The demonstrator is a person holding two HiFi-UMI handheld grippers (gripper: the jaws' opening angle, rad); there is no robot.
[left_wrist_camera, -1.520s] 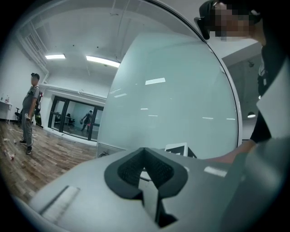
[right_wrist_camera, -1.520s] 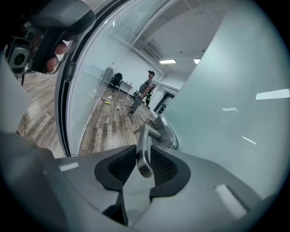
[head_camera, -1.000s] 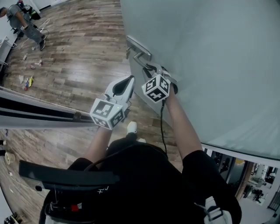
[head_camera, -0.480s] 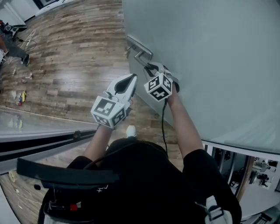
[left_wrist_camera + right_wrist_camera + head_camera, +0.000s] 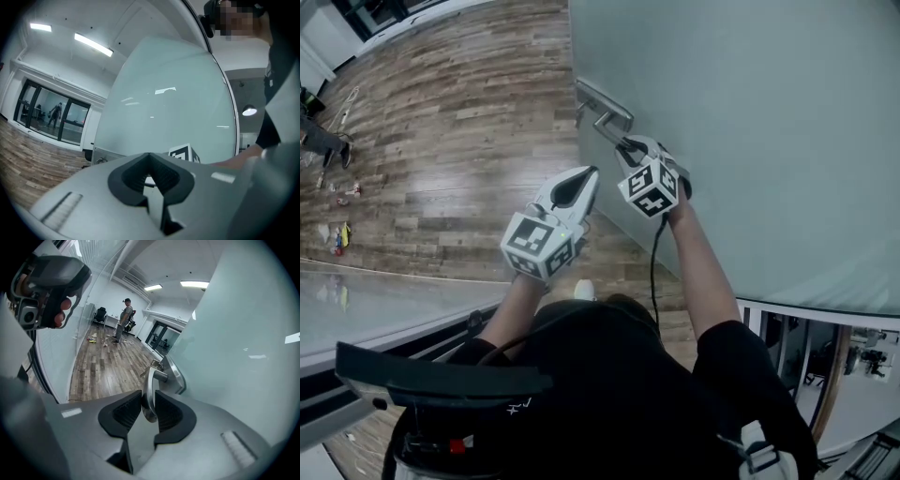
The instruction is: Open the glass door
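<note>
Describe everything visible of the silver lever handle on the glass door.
The silver metal lever handle is smooth, curved and shiny, with a rounded free end. It juts from a metal mounting plate at the frosted glass door's edge. The right gripper is clamped on its free end.

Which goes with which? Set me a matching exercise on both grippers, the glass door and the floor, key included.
Things:
1. right gripper
2. left gripper
3. glass door
4. floor

States:
a. brown wood planks
b. jaws together, nothing between them
c. frosted, pale grey-green
d. jaws shut on the door handle

Pairs: 1-d, 2-b, 3-c, 4-a.
</note>
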